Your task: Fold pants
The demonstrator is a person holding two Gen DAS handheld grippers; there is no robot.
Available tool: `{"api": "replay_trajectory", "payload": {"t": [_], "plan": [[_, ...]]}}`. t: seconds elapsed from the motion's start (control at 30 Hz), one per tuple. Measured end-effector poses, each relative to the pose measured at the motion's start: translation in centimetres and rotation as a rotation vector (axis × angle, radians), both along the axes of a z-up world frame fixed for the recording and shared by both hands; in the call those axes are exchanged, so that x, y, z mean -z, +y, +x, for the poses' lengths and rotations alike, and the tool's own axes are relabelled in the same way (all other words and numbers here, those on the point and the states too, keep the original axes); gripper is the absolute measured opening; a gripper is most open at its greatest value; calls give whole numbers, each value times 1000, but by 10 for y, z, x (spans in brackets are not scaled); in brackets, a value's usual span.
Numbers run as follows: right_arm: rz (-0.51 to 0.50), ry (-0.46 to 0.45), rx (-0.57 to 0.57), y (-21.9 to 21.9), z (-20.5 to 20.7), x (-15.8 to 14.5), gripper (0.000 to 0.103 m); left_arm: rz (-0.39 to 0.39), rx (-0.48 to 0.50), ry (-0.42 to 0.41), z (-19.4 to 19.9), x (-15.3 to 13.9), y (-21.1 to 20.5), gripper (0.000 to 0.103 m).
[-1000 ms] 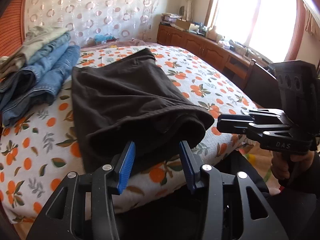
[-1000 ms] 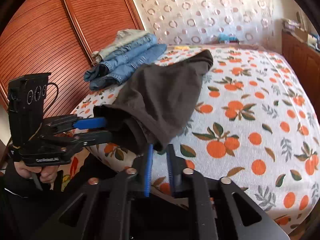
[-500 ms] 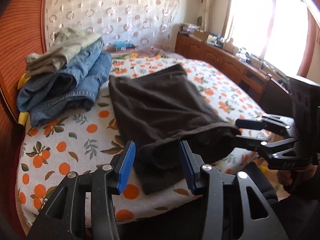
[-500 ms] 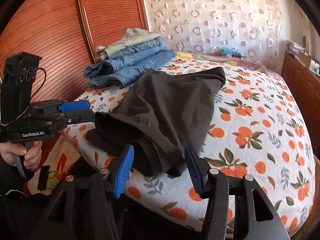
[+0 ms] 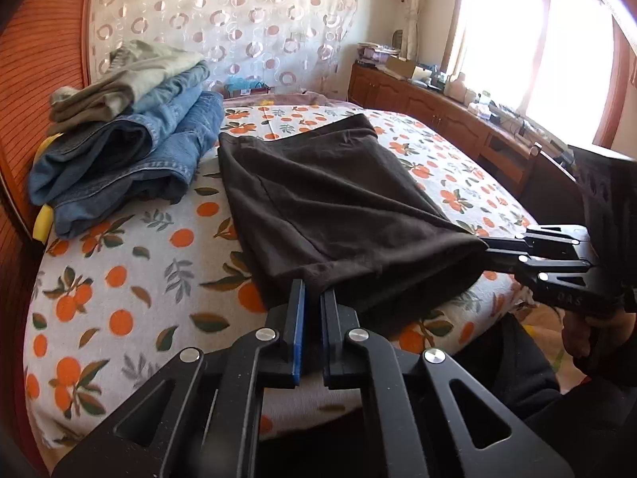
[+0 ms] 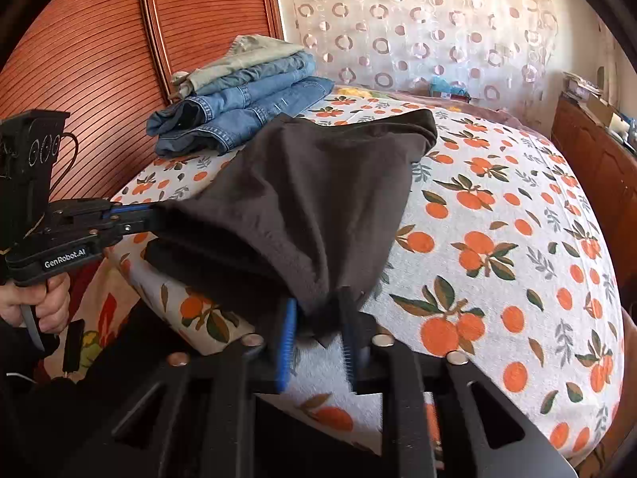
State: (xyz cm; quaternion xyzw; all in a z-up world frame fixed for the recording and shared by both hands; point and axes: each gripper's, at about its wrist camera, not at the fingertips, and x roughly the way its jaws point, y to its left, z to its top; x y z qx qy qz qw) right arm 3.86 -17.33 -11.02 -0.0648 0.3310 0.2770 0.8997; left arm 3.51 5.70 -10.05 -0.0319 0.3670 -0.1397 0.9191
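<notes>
On the bed [image 5: 131,247]: dark pants [image 5: 338,203], long axis running away from both tools.
Left tool [image 5: 312,306]: pinching near hem corner.
Right tool [image 6: 318,318]: pinching opposite corner.

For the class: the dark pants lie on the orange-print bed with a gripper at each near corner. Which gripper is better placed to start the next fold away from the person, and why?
Neither alone. The left gripper and right gripper each pinch a near corner of the dark pants, so both should probably carry that edge forward together.

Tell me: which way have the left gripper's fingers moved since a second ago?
Yes. The left gripper has shut on the near edge of the dark pants; its fingers came together, judged against its own fixed black frame.
</notes>
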Motion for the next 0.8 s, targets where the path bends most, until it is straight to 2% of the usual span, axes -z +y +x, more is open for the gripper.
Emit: {"api": "replay_trajectory", "payload": {"t": [0.07, 0.17, 0.27, 0.37, 0.47, 0.57, 0.7, 0.8], "plan": [[13, -7, -8, -3, -6, -2, 12, -24, 8, 0, -9, -3, 1, 7], [21, -13, 4, -6, -12, -1, 12, 5, 17, 8, -19, -1, -5, 7], [30, 28, 18, -8, -9, 11, 12, 39, 20, 51, -18, 14, -9, 7], [47, 34, 17, -11, -9, 11, 12, 13, 22, 61, -18, 14, -8, 9], [47, 38, 10, -11, -9, 9, 12, 21, 20, 41, -23, 5, -7, 14], [57, 43, -1, -14, -14, 7, 18, 14, 10, 17, -31, -5, -1, 18], [78, 37, -2, -22, -25, 1, 18, 15, -10, -27, -39, -22, 6, 21], [88, 14, 0, -28, -31, -8, 19, 8, -18, -58, -37, -31, 10, 29]]}}
